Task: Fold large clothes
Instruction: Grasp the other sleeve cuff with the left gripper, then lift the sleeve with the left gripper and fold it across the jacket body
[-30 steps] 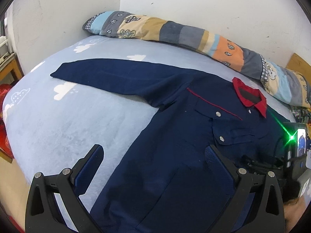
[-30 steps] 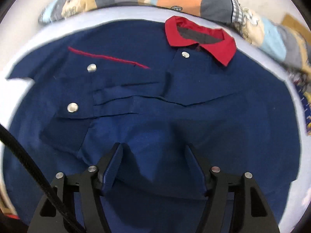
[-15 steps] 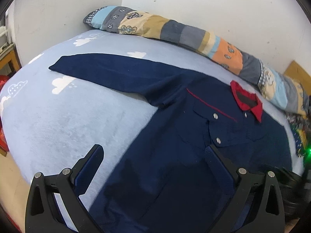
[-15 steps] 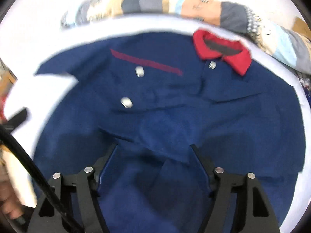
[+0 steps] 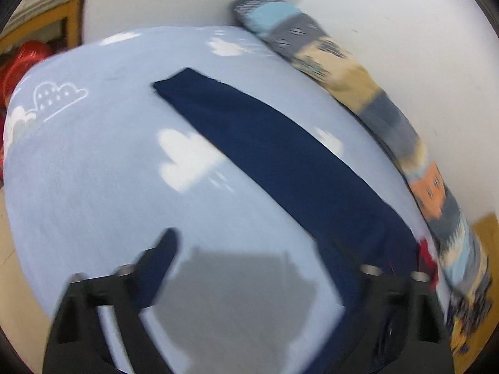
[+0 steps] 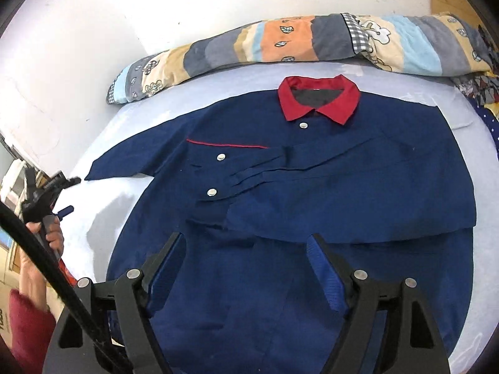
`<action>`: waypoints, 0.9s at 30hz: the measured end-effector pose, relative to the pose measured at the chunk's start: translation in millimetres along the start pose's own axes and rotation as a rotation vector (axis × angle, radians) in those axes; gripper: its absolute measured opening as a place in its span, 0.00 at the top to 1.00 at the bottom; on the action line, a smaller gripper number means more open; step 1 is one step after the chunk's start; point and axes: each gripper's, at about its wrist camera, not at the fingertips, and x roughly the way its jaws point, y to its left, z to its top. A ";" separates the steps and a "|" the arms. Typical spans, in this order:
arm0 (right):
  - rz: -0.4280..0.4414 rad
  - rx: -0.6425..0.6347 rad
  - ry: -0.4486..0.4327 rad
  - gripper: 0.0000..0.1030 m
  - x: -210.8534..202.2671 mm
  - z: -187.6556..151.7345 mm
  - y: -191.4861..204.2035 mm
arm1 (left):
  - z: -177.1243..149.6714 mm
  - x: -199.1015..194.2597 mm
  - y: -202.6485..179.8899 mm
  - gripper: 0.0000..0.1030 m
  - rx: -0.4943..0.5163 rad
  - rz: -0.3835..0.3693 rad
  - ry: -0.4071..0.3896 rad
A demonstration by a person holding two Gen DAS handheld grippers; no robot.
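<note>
Left tool (image 5: 249,283): jaws apart, just been narrowing, nothing between, over bare bed (image 5: 93,187) near the outstretched sleeve (image 5: 280,162). Best taken at the cuff end, then carried flat across the chest. Navy shirt (image 6: 312,187) spread face-up on bed, other sleeve already folded in. Right tool (image 6: 246,268): jaws wide, just been opening, empty, pitched down above the hem.

Matt navy cloth shirt (image 6: 312,187); soft fleecy bedsheet (image 5: 93,187); patchwork cloth pillow (image 6: 280,43).
</note>
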 end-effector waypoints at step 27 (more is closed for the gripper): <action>0.012 -0.031 0.088 0.19 43.3 1.1 10.4 | 147.5 149.2 148.5 0.45 -0.588 -0.379 -0.090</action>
